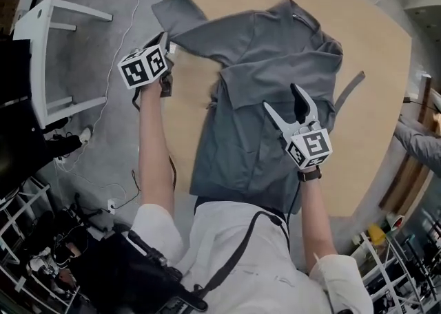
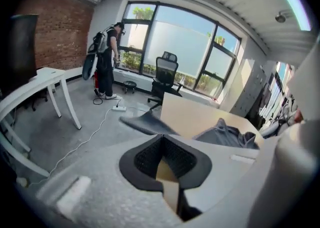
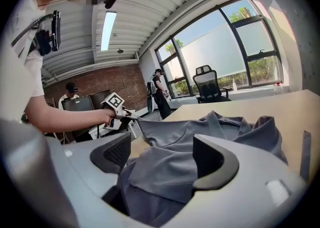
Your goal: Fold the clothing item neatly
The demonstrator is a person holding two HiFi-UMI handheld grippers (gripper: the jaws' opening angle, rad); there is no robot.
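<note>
A grey shirt (image 1: 269,85) lies spread on the round wooden table (image 1: 372,51), collar at the far side. Its left sleeve (image 1: 180,20) sticks out past the table's left edge. My left gripper (image 1: 167,44) is at that sleeve's edge with its jaws shut. In the left gripper view the sleeve (image 2: 145,122) meets the closed tips of the left gripper (image 2: 162,139). My right gripper (image 1: 281,97) hovers open over the shirt's right side. In the right gripper view the grey cloth (image 3: 200,137) fills the space below the right gripper (image 3: 162,152), and neither pad touches it.
A white desk (image 1: 41,51) stands on the floor at the left, with cables around it. A grey strap (image 1: 348,92) lies on the table right of the shirt. An office chair (image 2: 165,72) and a standing person (image 2: 105,57) are by the windows.
</note>
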